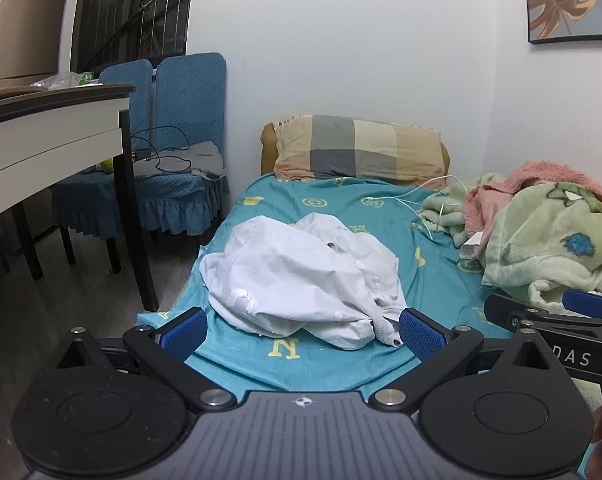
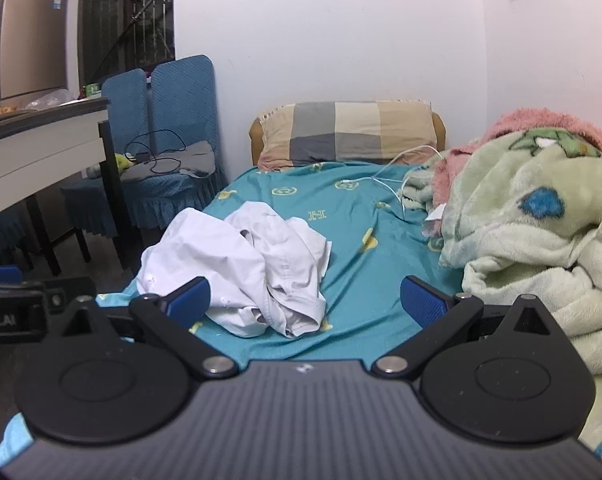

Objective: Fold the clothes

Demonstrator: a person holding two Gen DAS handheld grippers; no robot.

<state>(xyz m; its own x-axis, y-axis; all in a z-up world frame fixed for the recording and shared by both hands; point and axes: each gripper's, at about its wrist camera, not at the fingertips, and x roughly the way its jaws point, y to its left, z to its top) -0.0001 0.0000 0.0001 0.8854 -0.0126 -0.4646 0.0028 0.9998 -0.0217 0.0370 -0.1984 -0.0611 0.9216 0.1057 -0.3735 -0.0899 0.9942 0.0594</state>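
Note:
A crumpled white garment (image 1: 301,276) lies in a heap on the teal bed sheet (image 1: 341,200), toward the bed's left edge. My left gripper (image 1: 303,330) is open just short of the heap, its blue pads spread wider than the near hem and touching nothing. In the right wrist view the same garment (image 2: 237,268) sits left of centre. My right gripper (image 2: 305,304) is open too, over bare sheet (image 2: 361,248) beside the heap's right side. The right gripper's fingers (image 1: 557,312) show at the right edge of the left wrist view.
A bunched green and pink blanket (image 2: 533,240) fills the bed's right side. A checked pillow (image 1: 357,148) lies at the head, with a white cable (image 1: 425,196) trailing from it. Left of the bed stand blue chairs (image 1: 181,140) and a table (image 1: 53,128).

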